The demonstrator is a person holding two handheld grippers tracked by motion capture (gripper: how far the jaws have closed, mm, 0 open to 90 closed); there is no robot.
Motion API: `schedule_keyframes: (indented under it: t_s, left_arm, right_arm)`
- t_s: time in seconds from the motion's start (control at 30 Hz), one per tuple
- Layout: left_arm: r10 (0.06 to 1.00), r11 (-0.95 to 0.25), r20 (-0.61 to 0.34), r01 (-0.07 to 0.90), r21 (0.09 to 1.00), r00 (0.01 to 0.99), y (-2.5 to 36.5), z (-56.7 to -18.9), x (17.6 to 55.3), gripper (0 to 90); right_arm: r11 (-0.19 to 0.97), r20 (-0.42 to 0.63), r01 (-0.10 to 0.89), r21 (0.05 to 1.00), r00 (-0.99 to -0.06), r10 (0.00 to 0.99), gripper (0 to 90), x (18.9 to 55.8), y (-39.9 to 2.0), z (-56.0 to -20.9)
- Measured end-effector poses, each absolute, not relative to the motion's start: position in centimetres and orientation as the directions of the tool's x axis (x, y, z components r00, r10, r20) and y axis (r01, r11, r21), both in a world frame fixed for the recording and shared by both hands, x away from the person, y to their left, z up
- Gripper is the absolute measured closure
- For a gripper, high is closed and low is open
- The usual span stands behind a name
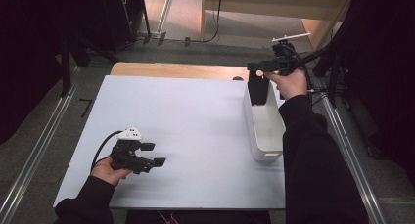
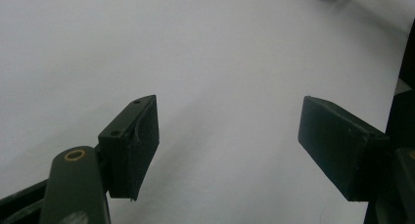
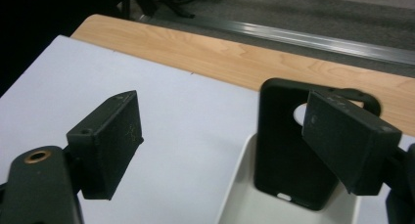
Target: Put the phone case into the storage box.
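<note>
High view: black phone case upright in white bin at 2 o'clock on counter, beside right claw, spread apart, empty. Left claw at 8 o'clock, agape, empty.

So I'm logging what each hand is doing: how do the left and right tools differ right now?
Place: the left tool is at the sheet's near left; the right tool is at the far right, over the bin.
Nearby: the left tool has bare sheet ahead; the right tool has a black phone case standing in the bin, beside one jaw.
Shared: both tools are open and grip nothing.
</note>
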State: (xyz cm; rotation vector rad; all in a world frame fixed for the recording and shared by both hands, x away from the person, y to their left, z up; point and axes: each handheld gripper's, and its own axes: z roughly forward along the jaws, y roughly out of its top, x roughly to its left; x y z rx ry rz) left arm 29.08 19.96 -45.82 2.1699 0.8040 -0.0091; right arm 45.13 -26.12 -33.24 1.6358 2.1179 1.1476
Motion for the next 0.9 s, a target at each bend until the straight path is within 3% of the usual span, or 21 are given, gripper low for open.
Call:
schedule_keyframes:
  t_s: [0.37, 0.9]
  left_arm:
    - [0.546, -0.469, -0.265, 0.551, 0.690, 0.795, 20.0, -45.8, 29.1, 23.1]
    - [0.545, -0.465, -0.264, 0.550, 0.694, 0.796, 20.1, -45.8, 29.2, 23.1]
  right_arm:
    - [0.113, 0.291, 0.706, 0.700, -0.425, 0.857, 21.2, 42.8, -24.4, -33.2]
    - [0.167, 0.299, 0.693, 0.702, -0.499, 0.813, 22.3, 39.7, -22.5, -34.7]
